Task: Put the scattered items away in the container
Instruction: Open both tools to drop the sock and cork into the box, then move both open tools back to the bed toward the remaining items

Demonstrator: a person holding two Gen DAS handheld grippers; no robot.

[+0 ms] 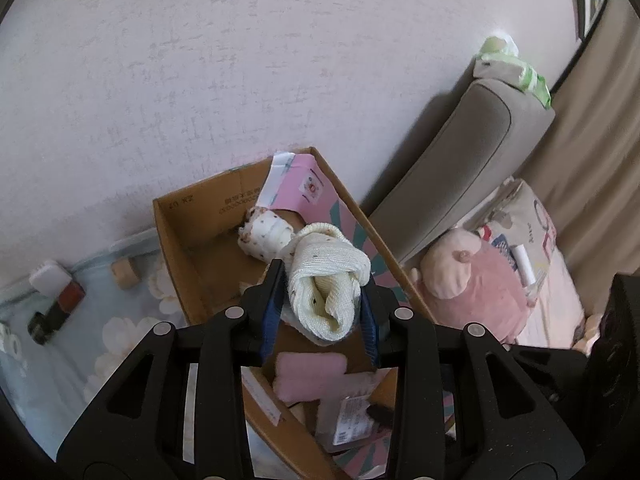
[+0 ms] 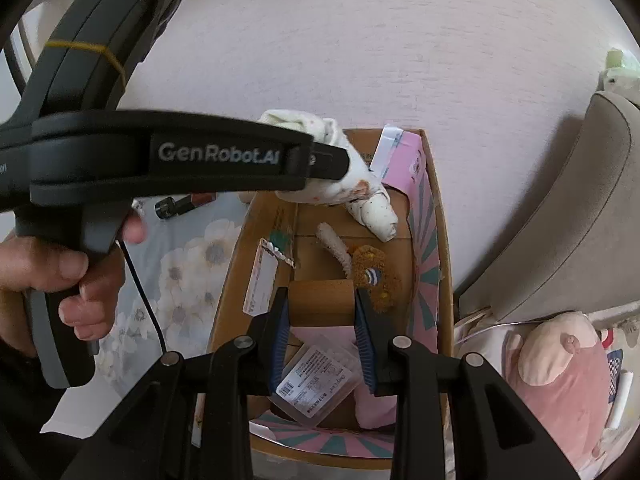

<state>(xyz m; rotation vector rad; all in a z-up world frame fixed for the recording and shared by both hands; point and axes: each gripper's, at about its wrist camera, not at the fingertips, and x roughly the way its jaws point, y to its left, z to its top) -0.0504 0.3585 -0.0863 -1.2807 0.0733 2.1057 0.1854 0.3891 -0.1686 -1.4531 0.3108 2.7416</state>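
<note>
Above the cardboard box (image 2: 434, 240) on the floral bed sheet (image 1: 100, 344), you tilt both grippers down: left gripper (image 1: 320, 312) jaws clamp a rolled cloth (image 1: 328, 280), right gripper (image 2: 322, 320) jaws a wooden block (image 2: 322, 302).

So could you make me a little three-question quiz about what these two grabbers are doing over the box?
1. True or false: the left gripper is empty.
2. What does the right gripper hold? A) a wooden block B) a pink sponge C) a battery
3. Fill in: both grippers are above the open cardboard ____.

Key:
1. False; it is clamped on a knotted white muslin cloth.
2. A; the block sits between the blue pads, above a clear plastic packet lying inside.
3. box; a pink plush toy lies outside it, to its right.
</note>
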